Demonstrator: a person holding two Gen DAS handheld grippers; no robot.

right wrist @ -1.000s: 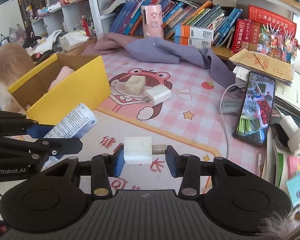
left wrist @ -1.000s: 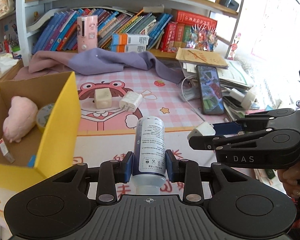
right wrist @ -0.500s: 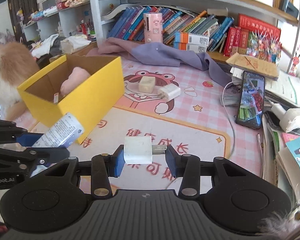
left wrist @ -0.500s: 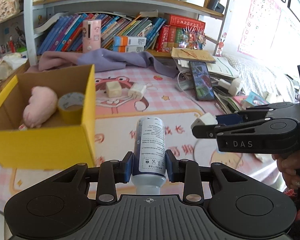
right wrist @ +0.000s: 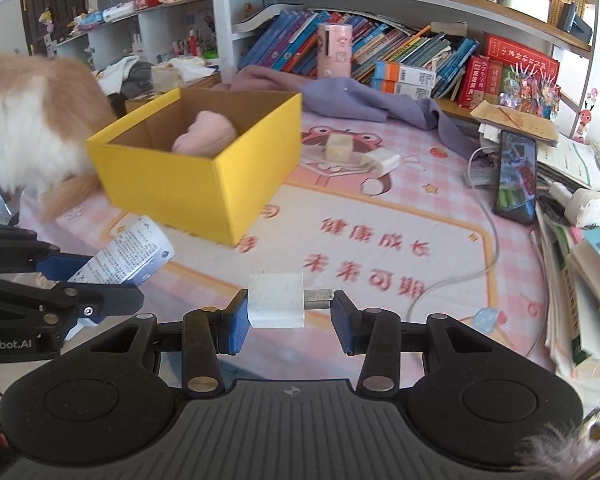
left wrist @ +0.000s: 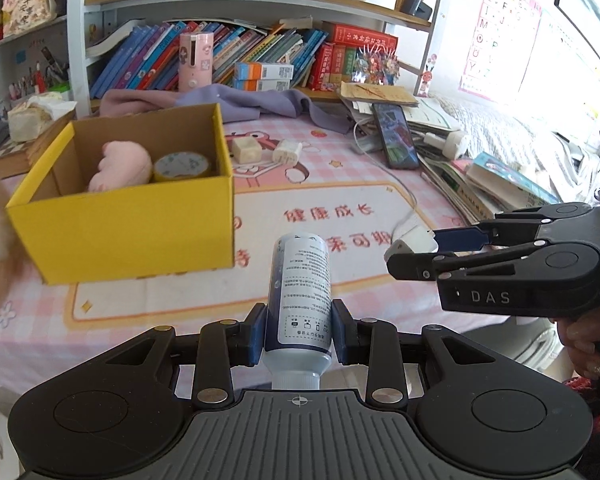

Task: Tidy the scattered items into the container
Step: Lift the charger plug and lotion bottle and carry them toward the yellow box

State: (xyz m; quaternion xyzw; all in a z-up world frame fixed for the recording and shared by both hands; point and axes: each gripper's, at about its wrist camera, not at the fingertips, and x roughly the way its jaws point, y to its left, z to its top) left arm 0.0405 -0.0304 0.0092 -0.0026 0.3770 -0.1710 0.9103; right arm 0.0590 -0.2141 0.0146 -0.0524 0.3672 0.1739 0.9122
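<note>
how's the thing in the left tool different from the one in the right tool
The left tool grips a tall round bottle covered in printed text; the right tool grips a small, plain white, boxy charger. The bottle's cap end points back at the camera; the charger lies sideways, its metal end toward one finger. Both are held above the mat.

We were in a pretty cluttered room. The table (left wrist: 380,200) had a pink checked mat with cartoon prints and Chinese characters on it. Behind it stood a white bookshelf (right wrist: 380,4) crammed with leaning books (left wrist: 260,46), and a purple cloth (right wrist: 360,100) lay bunched below them. Bright daylight poured in from the right, where an alphabet poster (left wrist: 496,32) hung on the wall. More shelves (right wrist: 112,36) sat off left.
</note>
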